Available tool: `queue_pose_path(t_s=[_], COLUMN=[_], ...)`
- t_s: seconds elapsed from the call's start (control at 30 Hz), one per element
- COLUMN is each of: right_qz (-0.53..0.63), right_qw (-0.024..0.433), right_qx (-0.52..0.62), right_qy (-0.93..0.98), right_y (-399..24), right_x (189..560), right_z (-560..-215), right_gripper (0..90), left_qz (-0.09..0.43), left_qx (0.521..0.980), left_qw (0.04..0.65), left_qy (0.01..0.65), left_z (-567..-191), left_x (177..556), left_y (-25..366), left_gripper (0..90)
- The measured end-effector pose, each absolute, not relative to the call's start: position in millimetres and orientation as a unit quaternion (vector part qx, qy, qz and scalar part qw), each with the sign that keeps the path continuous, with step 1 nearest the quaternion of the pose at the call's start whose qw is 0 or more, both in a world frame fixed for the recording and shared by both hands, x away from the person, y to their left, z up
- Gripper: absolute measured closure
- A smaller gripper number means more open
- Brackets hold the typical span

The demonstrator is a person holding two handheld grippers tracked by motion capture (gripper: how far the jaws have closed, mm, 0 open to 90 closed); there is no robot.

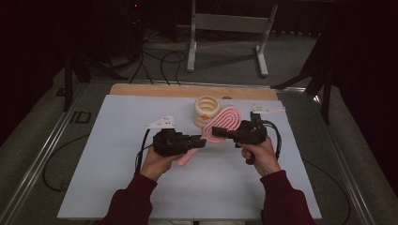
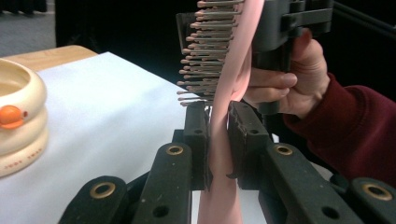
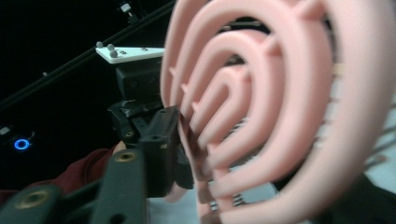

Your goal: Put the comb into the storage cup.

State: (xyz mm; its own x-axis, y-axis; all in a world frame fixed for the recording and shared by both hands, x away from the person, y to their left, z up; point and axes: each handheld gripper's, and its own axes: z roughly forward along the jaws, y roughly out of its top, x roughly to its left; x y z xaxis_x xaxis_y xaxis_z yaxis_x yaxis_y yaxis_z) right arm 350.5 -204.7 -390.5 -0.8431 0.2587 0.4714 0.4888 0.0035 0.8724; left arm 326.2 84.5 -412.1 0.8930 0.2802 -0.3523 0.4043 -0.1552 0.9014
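Two grippers share one pink hairbrush (image 1: pixel 220 127): the left gripper (image 1: pixel 199 142) clamps its handle for support, while the right gripper (image 1: pixel 220 131) clamps the head above the worktop (image 1: pixel 117 154).

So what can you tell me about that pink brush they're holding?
The pink plastic hairbrush has an oval head made of curved, open loops with gaps between them, and rows of thin bristles with tiny rounded tips on one side. It looks smooth and matte. It is held up off the white table sheet, head toward the cream ring toy. The left gripper clamps its handle between black jaws, and the right gripper has closed on the head's edge.
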Motion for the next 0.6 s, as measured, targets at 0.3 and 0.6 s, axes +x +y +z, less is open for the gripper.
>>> queue_pose_path(t_s=[0.3,0.6], right_qz=[-0.667,-0.662], right_qw=[0.096,0.085], right_qx=[-0.254,-0.257], right_qy=[-0.694,-0.699], right_y=[-202.9,-200.1], right_x=[347.8,345.0], right_z=[-389.7,-388.9], right_gripper=[63.3,63.9], left_qz=[-0.06,-0.025], left_qx=[0.763,0.773], left_qw=[0.607,0.596], left_qy=[0.216,0.215], left_z=[-412.8,-410.3], left_x=[326.5,321.1], left_y=[83.1,81.3], left_gripper=[74.5,69.1])
